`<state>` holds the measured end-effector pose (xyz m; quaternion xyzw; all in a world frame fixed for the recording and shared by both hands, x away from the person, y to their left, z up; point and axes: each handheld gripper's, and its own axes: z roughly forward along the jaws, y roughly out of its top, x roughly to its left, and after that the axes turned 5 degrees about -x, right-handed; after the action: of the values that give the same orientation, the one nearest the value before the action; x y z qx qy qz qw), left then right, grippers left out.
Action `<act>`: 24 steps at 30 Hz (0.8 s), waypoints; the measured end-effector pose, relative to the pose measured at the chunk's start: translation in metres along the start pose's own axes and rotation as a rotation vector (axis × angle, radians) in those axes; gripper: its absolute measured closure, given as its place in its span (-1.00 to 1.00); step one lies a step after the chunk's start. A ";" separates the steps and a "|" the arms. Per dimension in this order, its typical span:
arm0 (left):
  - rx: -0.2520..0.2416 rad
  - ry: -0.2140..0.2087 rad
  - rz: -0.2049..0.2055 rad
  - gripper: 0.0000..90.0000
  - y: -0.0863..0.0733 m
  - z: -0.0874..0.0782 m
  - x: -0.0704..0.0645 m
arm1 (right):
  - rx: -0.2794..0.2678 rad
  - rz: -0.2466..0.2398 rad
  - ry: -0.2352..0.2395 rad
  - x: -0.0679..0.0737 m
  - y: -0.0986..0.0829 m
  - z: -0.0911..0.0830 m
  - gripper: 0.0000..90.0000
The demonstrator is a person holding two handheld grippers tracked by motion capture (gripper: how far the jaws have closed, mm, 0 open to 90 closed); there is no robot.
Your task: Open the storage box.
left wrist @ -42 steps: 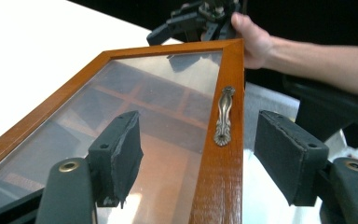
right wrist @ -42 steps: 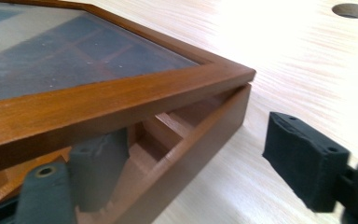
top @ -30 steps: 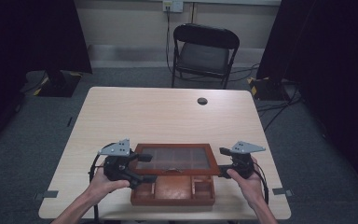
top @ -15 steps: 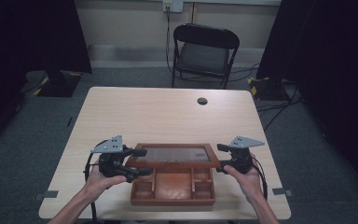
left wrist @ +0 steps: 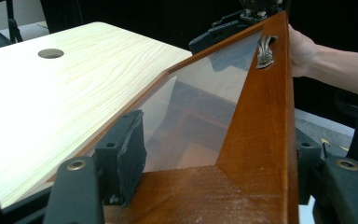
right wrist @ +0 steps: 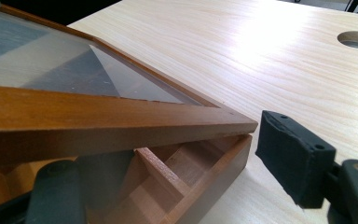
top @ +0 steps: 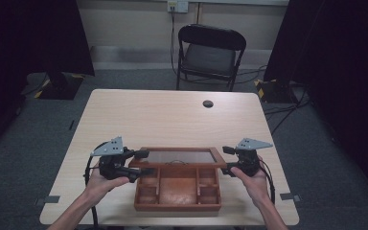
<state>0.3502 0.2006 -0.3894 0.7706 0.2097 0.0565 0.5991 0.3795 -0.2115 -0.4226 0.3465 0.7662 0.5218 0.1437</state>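
A brown wooden box [top: 177, 194] with several compartments sits near the table's front edge. Its glass-paned lid [top: 182, 157] is hinged at the back and tilted up. My left gripper [top: 143, 163] holds the lid's left corner. In the left gripper view the lid frame [left wrist: 256, 140] lies between the jaws of that gripper [left wrist: 214, 151], one pad [left wrist: 126, 149] against the glass side, and a metal clasp [left wrist: 265, 49] shows on the front edge. My right gripper [top: 226, 160] is at the right corner. There the lid [right wrist: 98, 121] rests over one jaw while the other pad [right wrist: 291, 158] stands apart from it, above the box [right wrist: 205, 186].
The light wood table [top: 172, 120] has a round cable hole [top: 208, 103] at the far middle. A black folding chair [top: 209, 52] stands beyond the far edge. Cables lie on the floor at the right.
The lid has swung up from lying almost flat on the box, uncovering more of the compartments. Both grippers stayed at its two front corners and rose with it.
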 end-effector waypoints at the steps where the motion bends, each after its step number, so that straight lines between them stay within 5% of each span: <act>1: -0.003 0.001 0.001 -0.19 0.001 0.000 0.000 | -0.003 0.003 -0.001 0.000 0.000 0.000 -0.40; 24: -0.045 0.039 -0.050 -0.15 0.004 -0.004 0.023 | -0.031 -0.024 0.059 0.004 0.015 0.012 -0.15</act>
<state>0.3710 0.2122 -0.3884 0.7502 0.2393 0.0611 0.6134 0.3897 -0.1971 -0.4138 0.3197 0.7658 0.5419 0.1326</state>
